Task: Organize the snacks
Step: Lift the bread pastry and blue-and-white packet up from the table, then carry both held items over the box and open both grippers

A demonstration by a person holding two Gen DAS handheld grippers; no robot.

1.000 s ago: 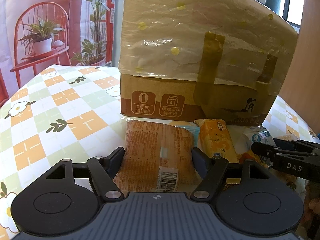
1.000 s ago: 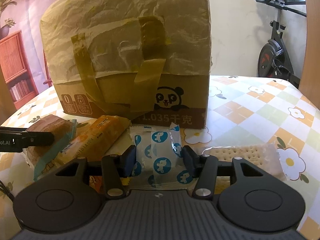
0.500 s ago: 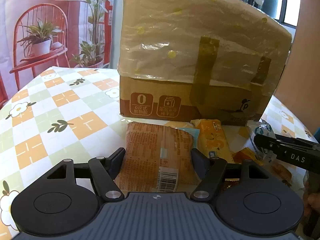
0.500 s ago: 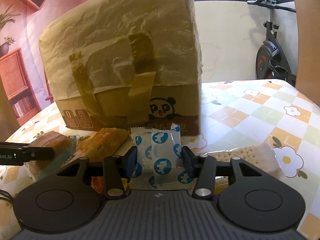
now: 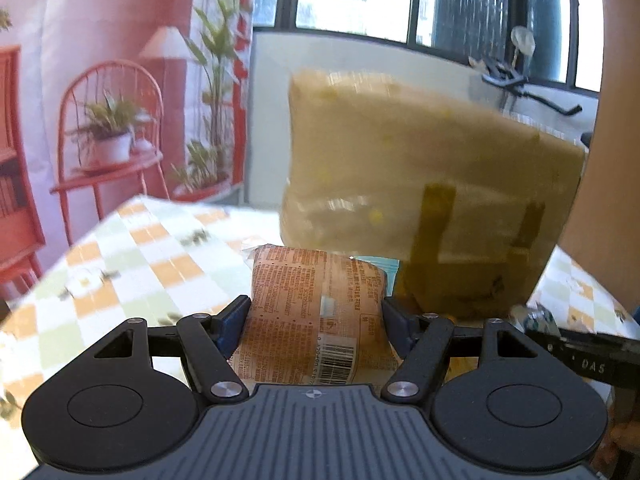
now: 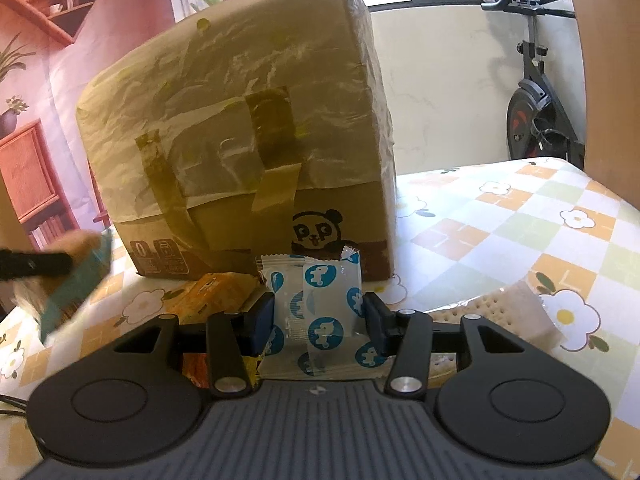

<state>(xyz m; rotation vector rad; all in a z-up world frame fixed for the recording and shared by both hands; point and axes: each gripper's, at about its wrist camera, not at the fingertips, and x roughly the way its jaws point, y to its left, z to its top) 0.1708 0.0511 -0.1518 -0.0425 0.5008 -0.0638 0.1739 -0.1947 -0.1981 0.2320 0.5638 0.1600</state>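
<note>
My left gripper (image 5: pixel 316 320) is shut on a brown bread packet with a barcode (image 5: pixel 316 312) and holds it raised above the table, in front of the taped cardboard box (image 5: pixel 420 192). My right gripper (image 6: pixel 318 318) is shut on a white packet with blue dots (image 6: pixel 320 300) and holds it lifted before the same box (image 6: pixel 240 140). The left gripper with the brown packet shows blurred at the left of the right wrist view (image 6: pixel 60 268). An orange snack packet (image 6: pixel 212 296) lies on the table by the box.
A clear pack of crackers (image 6: pixel 500 312) lies on the checked tablecloth (image 6: pixel 520 232) at the right. The right gripper's finger (image 5: pixel 580 352) shows at the right of the left wrist view. An exercise bike (image 6: pixel 536 120) stands beyond the table.
Both grippers have risen with their packets. The left one lifted the brown packet clear of the table and the view is blurred. The box now looks lower and farther.
</note>
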